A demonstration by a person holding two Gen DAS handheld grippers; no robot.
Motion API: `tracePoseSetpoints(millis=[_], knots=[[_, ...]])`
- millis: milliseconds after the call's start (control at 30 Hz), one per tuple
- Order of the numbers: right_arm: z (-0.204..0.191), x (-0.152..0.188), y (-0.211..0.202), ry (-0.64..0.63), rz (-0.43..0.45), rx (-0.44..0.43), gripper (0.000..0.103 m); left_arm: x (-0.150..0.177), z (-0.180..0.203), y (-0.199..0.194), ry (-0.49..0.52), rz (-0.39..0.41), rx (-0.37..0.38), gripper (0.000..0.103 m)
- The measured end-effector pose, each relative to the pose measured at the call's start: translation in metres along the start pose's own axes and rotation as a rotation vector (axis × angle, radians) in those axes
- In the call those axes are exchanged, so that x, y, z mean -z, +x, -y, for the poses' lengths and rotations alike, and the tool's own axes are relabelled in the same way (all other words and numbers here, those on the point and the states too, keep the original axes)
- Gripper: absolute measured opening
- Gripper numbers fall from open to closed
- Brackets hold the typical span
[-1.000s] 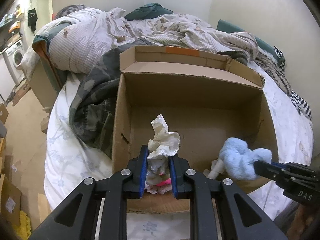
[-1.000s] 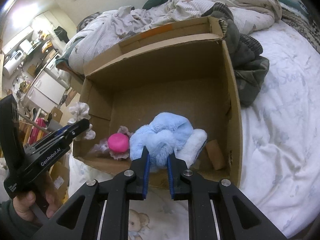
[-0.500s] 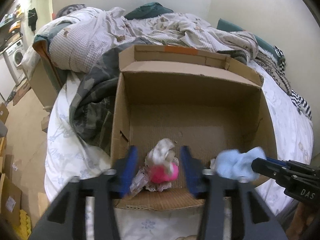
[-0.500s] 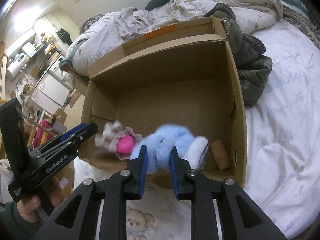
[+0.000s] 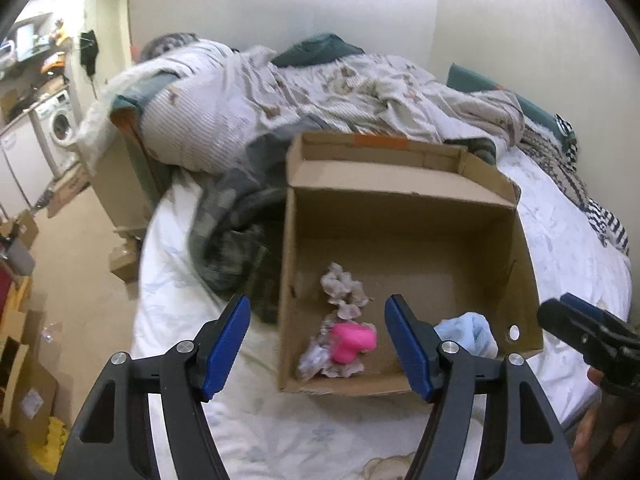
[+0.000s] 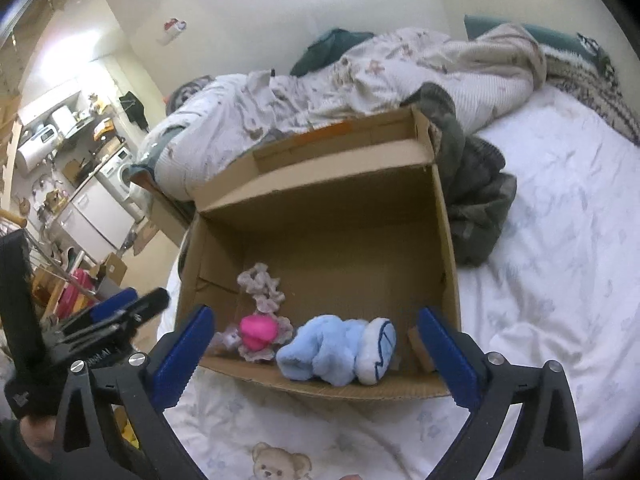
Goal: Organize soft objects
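Note:
An open cardboard box lies on the bed. Inside, near its front wall, rests a pink and cream frilly soft toy. To its right a light blue plush item lies beside a white and blue one. My left gripper hangs above the box's front left corner, jaws opening, nothing pressed between them. My right gripper hovers over the front edge, jaws opening wide, the blue plush lying free below. Each gripper shows at the edge of the other's view.
A rumpled duvet and a dark camouflage garment crowd the box's far and side walls. White printed bedsheet spreads to the right. Cartons and a washing machine stand on the floor at left.
Both grippers let go of their soft items, which dropped into the box, the frilly toy first. Both jaws spread wide and both hands rose and pulled back from the box.

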State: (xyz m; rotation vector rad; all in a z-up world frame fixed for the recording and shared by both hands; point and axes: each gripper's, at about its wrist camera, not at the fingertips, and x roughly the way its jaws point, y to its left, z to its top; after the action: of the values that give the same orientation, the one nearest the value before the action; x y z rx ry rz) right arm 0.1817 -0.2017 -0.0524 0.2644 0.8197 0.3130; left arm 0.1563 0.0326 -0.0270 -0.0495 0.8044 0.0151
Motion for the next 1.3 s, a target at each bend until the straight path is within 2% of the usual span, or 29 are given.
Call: tracePoseSetpoints(millis=[167, 367, 467, 567, 800, 1300], knots=[[-0.015, 0.01, -0.015, -0.07, 0.018, 0.03, 0.103, 0.011, -0.014, -0.016, -0.028, -0.007, -0.022, 0.067], [-0.02, 0.026, -0.024, -0.05, 0.007, 0.016, 0.103, 0.025, -0.019, -0.031, -0.023, -0.015, -0.052, 0.067], [-0.021, 0.032, -0.028, -0.032, 0.002, 0.01, 0.103, 0.034, -0.021, -0.036, -0.044, -0.034, -0.051, 0.082], [-0.023, 0.037, -0.03, -0.029, -0.007, 0.016, 0.103, 0.045, -0.018, -0.042, -0.047, -0.04, -0.042, 0.084], [-0.029, 0.039, -0.029, -0.05, -0.008, 0.014, 0.103, 0.048, -0.013, -0.057, -0.062, 0.031, -0.014, 0.102], [-0.026, 0.04, -0.024, -0.051, -0.019, 0.058, 0.103, 0.049, -0.006, -0.053, -0.028, 0.035, -0.034, 0.102]])
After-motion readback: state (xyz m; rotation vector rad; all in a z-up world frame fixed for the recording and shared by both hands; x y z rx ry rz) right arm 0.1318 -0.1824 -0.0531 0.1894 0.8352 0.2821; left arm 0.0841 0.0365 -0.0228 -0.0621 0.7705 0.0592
